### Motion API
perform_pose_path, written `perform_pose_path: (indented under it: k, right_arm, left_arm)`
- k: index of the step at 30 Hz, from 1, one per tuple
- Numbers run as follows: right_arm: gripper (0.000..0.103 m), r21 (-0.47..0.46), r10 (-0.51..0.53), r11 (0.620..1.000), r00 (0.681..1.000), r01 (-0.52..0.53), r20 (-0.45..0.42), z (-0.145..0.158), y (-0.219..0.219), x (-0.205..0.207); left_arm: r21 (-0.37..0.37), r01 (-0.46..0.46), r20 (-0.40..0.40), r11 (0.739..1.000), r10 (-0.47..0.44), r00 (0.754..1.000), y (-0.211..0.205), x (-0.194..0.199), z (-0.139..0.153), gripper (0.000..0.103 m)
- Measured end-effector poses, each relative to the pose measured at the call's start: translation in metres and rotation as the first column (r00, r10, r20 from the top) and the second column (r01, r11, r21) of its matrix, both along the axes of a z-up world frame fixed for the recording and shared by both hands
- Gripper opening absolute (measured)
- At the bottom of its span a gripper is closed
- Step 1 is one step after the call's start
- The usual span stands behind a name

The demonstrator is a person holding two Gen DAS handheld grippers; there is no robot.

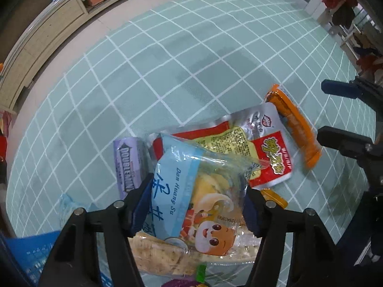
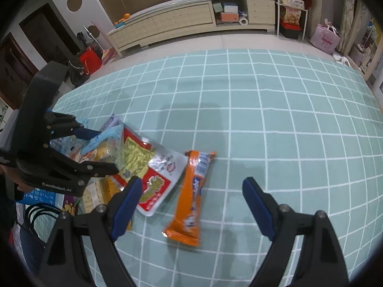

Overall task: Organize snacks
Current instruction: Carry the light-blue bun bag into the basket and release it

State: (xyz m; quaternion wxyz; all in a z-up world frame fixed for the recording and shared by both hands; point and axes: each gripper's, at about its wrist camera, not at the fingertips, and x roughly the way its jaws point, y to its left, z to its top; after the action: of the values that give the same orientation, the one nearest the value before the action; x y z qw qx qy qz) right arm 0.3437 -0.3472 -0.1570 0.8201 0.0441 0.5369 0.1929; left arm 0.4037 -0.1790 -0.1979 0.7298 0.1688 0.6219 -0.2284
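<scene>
We see our left tool [image 1: 196, 205] pinching the light blue snack bag [image 1: 191, 191] atop the snack pile on the green checked mat [image 1: 167, 71], while our right tool [image 2: 191, 205], fingers spread and empty, hangs above the orange packet [image 2: 191, 196] lying just beside the red-and-silver pouch [image 2: 153, 174].

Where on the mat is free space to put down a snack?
The green mat lies bare beyond and right of the orange packet, up to the cabinet. It is crowded at the left, where the blue packet and red packet overlap.
</scene>
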Motion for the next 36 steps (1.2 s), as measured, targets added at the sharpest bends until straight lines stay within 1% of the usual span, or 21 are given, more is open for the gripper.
perform_pose_path:
  k: [6, 9, 13, 17, 21, 24, 26, 29, 30, 34, 36]
  right_arm:
    - [0.088, -0.02, 0.009, 1.0, 1.0, -0.009, -0.006, 0.008, 0.012, 0.0]
    - [0.088, -0.035, 0.011, 0.999, 1.0, -0.011, -0.007, 0.016, 0.021, 0.0]
    - [0.088, -0.04, 0.022, 0.999, 1.0, -0.021, 0.011, 0.031, 0.035, 0.0]
    - [0.088, -0.041, 0.047, 0.998, 0.998, -0.046, 0.036, 0.049, 0.055, -0.003]
    - [0.088, -0.036, 0.083, 0.996, 0.995, -0.081, 0.062, 0.069, 0.081, -0.007]
    - [0.088, -0.031, 0.097, 0.995, 0.993, -0.095, 0.064, 0.075, 0.098, -0.008]
    - [0.088, -0.016, 0.114, 0.993, 0.992, -0.113, 0.061, 0.077, 0.108, -0.007]
    - [0.088, 0.023, 0.198, 0.98, 0.978, -0.2, 0.059, 0.076, 0.131, -0.005]
    - [0.088, 0.02, 0.217, 0.976, 0.974, -0.218, 0.06, 0.075, 0.136, -0.005]
    - [0.088, -0.042, 0.292, 0.956, 0.952, -0.289, 0.087, 0.068, 0.163, -0.005]
    - [0.088, -0.051, 0.324, 0.946, 0.941, -0.32, 0.096, 0.064, 0.176, -0.005]
  left_arm:
    - [-0.057, -0.075, 0.055, 0.996, 0.078, 0.995, 0.021, -0.013, 0.032, 0.063]
    - [-0.083, -0.09, 0.082, 0.992, 0.097, 0.992, 0.025, -0.018, 0.054, 0.063]
    - [-0.117, -0.096, 0.13, 0.988, 0.111, 0.985, 0.044, -0.03, 0.087, 0.063]
    - [-0.157, -0.115, 0.178, 0.981, 0.142, 0.974, 0.067, -0.049, 0.118, 0.063]
    - [-0.185, -0.135, 0.219, 0.973, 0.174, 0.96, 0.091, -0.068, 0.142, 0.063]
    - [-0.201, -0.155, 0.246, 0.967, 0.203, 0.948, 0.107, -0.078, 0.16, 0.063]
    - [-0.201, -0.171, 0.256, 0.965, 0.22, 0.941, 0.12, -0.084, 0.166, 0.063]
    - [-0.206, -0.204, 0.27, 0.957, 0.256, 0.928, 0.14, -0.092, 0.171, 0.063]
    - [-0.21, -0.218, 0.27, 0.953, 0.271, 0.924, 0.148, -0.093, 0.17, 0.063]
    - [-0.21, -0.272, 0.276, 0.939, 0.324, 0.905, 0.179, -0.103, 0.173, 0.063]
    - [-0.206, -0.306, 0.274, 0.929, 0.355, 0.894, 0.195, -0.107, 0.172, 0.063]
